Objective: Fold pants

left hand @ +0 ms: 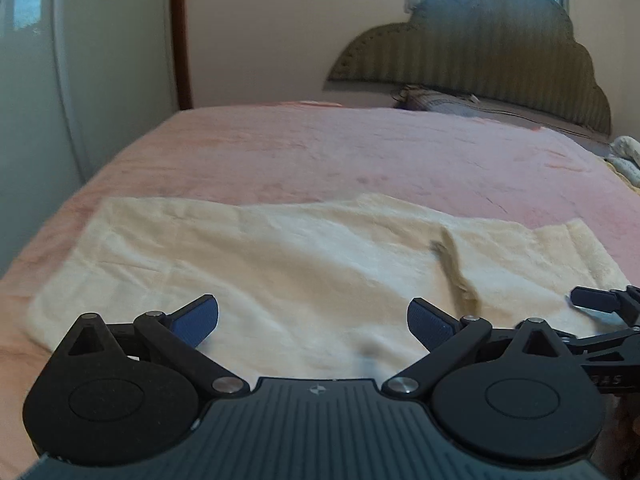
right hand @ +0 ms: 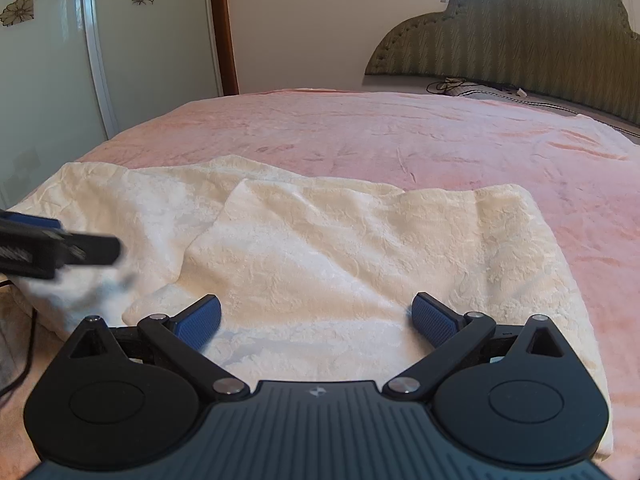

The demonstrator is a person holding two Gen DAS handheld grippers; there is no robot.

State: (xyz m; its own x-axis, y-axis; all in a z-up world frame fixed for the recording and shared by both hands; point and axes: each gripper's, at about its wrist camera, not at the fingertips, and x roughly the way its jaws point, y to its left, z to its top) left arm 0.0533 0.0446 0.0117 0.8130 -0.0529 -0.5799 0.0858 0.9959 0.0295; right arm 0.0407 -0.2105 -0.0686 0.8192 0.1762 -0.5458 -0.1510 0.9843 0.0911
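Cream textured pants [left hand: 280, 264] lie spread on a pink bed, near its front edge. In the right wrist view the pants [right hand: 340, 248] show one layer folded over another, with a folded edge running down the left side. My left gripper [left hand: 312, 320] is open and empty, just above the near edge of the pants. My right gripper [right hand: 316, 318] is open and empty over the folded part. The left gripper also shows, blurred, at the left of the right wrist view [right hand: 64, 248]. The right gripper shows at the right edge of the left wrist view [left hand: 604, 304].
The pink blanket [left hand: 340, 148] covers the bed beyond the pants. A green padded headboard [left hand: 480, 60] stands at the far right with a pillow and cable [left hand: 436, 100] below it. A wardrobe with glass doors [right hand: 60, 60] stands to the left.
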